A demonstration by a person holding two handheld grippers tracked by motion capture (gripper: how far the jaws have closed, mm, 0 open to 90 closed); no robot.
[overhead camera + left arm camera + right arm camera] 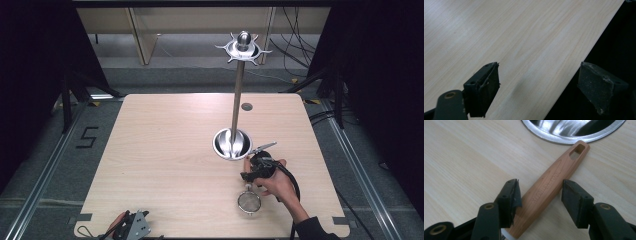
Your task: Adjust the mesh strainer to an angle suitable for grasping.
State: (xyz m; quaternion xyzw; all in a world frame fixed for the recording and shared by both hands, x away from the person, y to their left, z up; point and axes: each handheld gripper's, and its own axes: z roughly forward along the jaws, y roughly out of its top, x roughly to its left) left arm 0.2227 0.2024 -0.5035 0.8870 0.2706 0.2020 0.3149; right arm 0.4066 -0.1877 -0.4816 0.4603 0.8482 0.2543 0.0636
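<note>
A small strainer lies on the table at front right, its round mesh bowl (249, 201) nearest me. Its wooden handle (554, 178) points toward the steel stand's base and has a slot at the far end. A hand holds my right gripper (250, 174) low over that handle. In the right gripper view the right gripper (540, 187) straddles the handle, which lies slantwise between the pads. The pads are close to its sides, with no firm squeeze visible. My left gripper (131, 225) rests at the table's front left edge. In its own view the left gripper (539, 82) is wide open and holds nothing.
A tall steel stand rises from a dished base (232, 144) at mid-table, its pole (237, 100) topped by a ring of hooks (243, 49). The base's rim (564, 137) sits just beyond the handle's tip. A grey disc (246, 106) is set in the tabletop behind.
</note>
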